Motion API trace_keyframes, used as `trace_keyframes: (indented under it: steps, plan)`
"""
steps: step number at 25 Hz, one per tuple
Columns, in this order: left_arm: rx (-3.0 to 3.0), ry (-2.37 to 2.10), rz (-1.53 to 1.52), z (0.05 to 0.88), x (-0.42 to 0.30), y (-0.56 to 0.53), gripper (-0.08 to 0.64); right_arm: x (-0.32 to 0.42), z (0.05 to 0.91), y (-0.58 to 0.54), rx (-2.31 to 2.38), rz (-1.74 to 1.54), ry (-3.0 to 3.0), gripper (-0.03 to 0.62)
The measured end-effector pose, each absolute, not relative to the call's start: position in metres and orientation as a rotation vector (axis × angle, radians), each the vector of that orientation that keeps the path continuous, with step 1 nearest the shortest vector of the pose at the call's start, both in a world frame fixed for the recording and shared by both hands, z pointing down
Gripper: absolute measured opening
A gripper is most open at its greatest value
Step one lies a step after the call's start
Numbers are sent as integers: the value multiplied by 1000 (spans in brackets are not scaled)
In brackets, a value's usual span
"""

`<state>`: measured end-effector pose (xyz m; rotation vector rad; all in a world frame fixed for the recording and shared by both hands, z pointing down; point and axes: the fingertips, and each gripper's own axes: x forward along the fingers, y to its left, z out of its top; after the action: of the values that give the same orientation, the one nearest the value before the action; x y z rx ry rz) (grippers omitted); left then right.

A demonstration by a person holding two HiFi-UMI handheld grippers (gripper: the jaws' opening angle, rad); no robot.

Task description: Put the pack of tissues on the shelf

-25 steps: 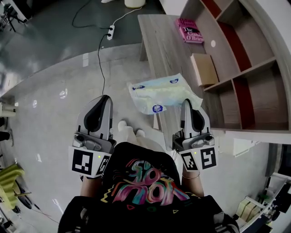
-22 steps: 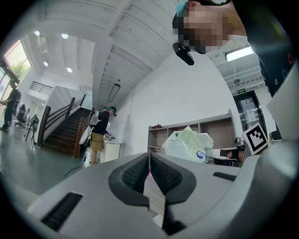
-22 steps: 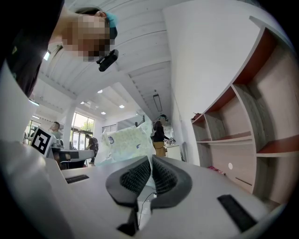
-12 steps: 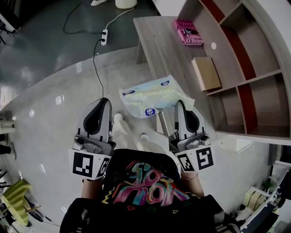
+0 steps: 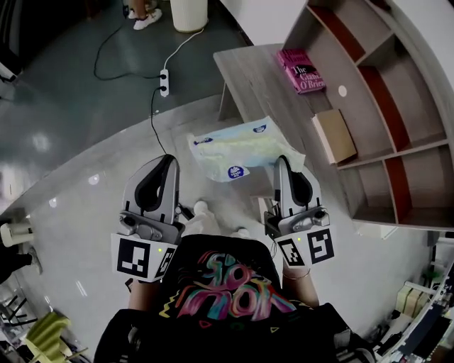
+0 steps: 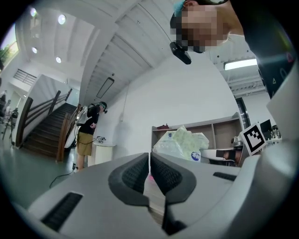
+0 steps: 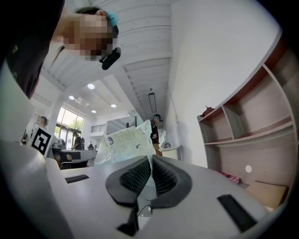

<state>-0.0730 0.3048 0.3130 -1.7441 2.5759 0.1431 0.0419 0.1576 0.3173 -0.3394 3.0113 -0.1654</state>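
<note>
The pack of tissues (image 5: 234,147), pale green and white plastic with blue round labels, hangs in the air over the floor beside the table's near end. My right gripper (image 5: 291,162) is shut on the pack's right edge; in the right gripper view the pack (image 7: 125,142) rises just beyond the closed right gripper (image 7: 150,161). My left gripper (image 5: 169,160) is shut on nothing, to the left of the pack and apart from it. From the left gripper (image 6: 149,157) the pack (image 6: 184,143) shows to the right. The wooden shelf (image 5: 397,106) stands at the right.
A wooden table (image 5: 259,78) runs along the shelf's front. A pink book (image 5: 303,69) and a brown box (image 5: 335,135) lie in the shelf's lower compartments. A power strip (image 5: 164,81) with its cable lies on the grey floor; a white bin (image 5: 189,13) stands at the top.
The pack stays pinched in my right gripper. The person has stepped, so the table and shelf sit a little farther right in the head view. Both grippers keep their places.
</note>
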Motion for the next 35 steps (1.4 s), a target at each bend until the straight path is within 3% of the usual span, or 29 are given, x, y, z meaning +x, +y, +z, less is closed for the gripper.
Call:
trace_keyframes:
  steps: [13, 24, 35]
  plan:
    - [-1942, 2495, 150, 325, -137, 282, 31, 12, 323, 134, -643, -174, 3002, 17]
    - [-2115, 2331, 143, 333, -146, 190, 31, 20, 341, 65, -843, -161, 2944, 17]
    - [-2343, 2099, 127, 315, -162, 29, 31, 17, 319, -60, -1104, -140, 2814, 17]
